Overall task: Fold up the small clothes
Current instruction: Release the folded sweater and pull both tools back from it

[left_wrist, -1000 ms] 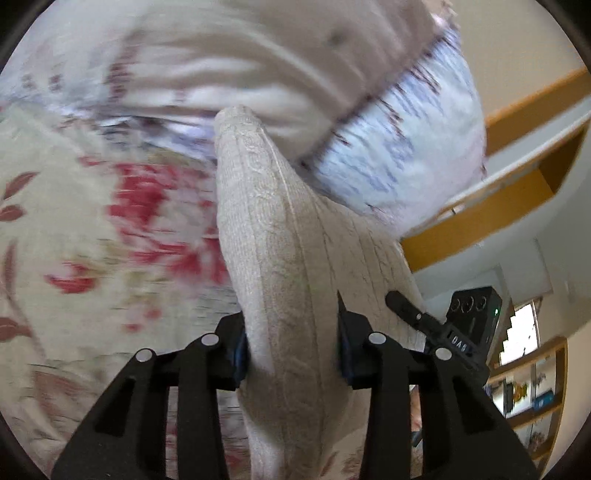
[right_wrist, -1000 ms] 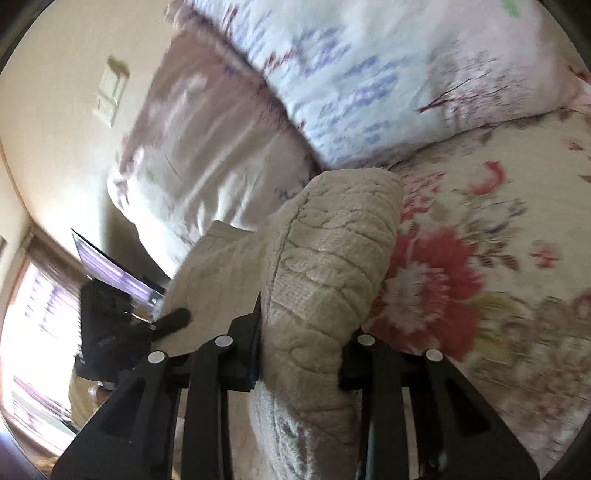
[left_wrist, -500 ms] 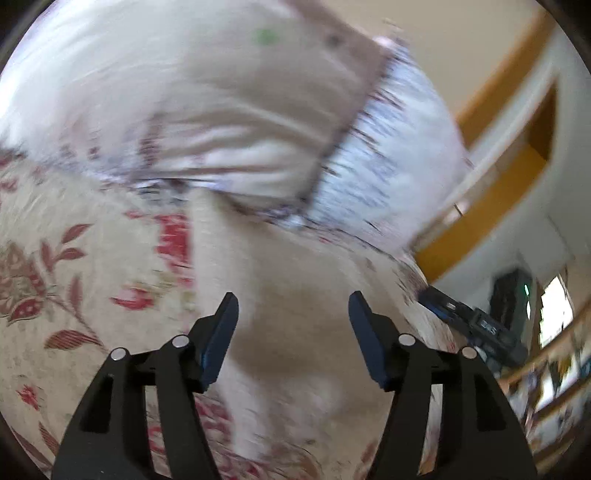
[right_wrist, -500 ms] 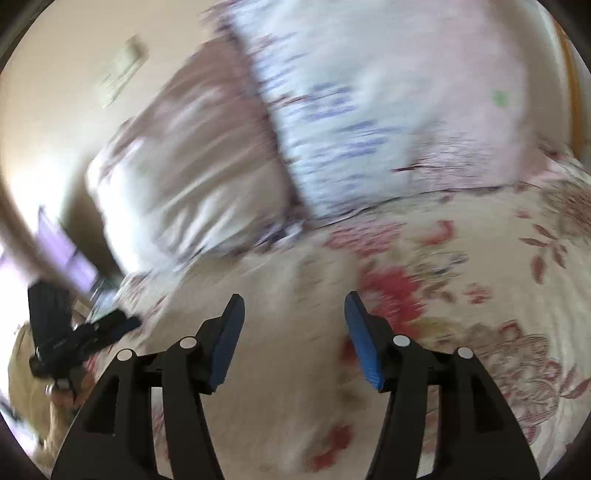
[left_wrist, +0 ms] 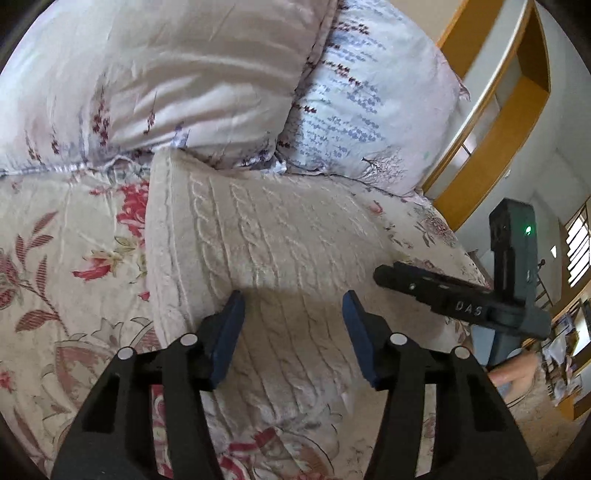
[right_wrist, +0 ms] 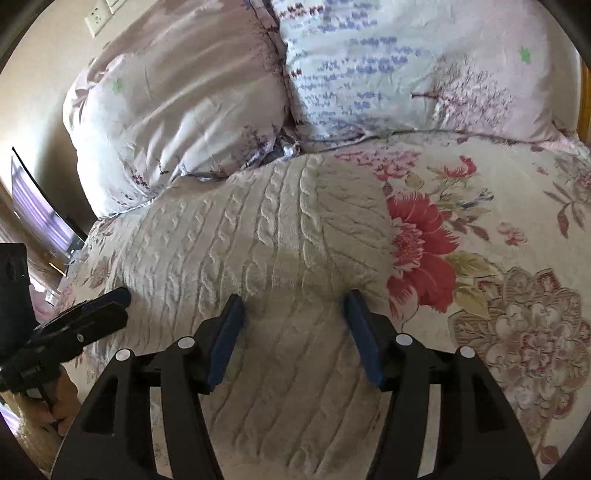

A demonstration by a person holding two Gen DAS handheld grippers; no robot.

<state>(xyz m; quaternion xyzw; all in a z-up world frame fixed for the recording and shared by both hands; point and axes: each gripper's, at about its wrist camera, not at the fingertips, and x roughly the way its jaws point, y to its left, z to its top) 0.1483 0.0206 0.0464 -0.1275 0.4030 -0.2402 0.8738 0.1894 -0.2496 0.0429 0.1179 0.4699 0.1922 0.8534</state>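
A cream cable-knit sweater (left_wrist: 266, 236) lies flat on the floral bedspread (left_wrist: 66, 258), its far edge against the pillows. It also shows in the right wrist view (right_wrist: 258, 236). My left gripper (left_wrist: 293, 314) is open and empty, hovering over the sweater's near left part. My right gripper (right_wrist: 293, 314) is open and empty over its near right part. The right gripper's fingers (left_wrist: 424, 288) show at the right of the left wrist view. The left gripper's fingers (right_wrist: 92, 314) show at the left of the right wrist view.
Two pillows (left_wrist: 166, 74) (left_wrist: 369, 99) lean at the head of the bed, just beyond the sweater. A wooden headboard shelf (left_wrist: 491, 110) stands to the right. A wall with a socket (right_wrist: 96, 18) and a screen (right_wrist: 40, 218) lie to the left.
Both grippers were shut on folds of the sweater a second ago. They have opened and let it go, and it now lies flat on the bed.
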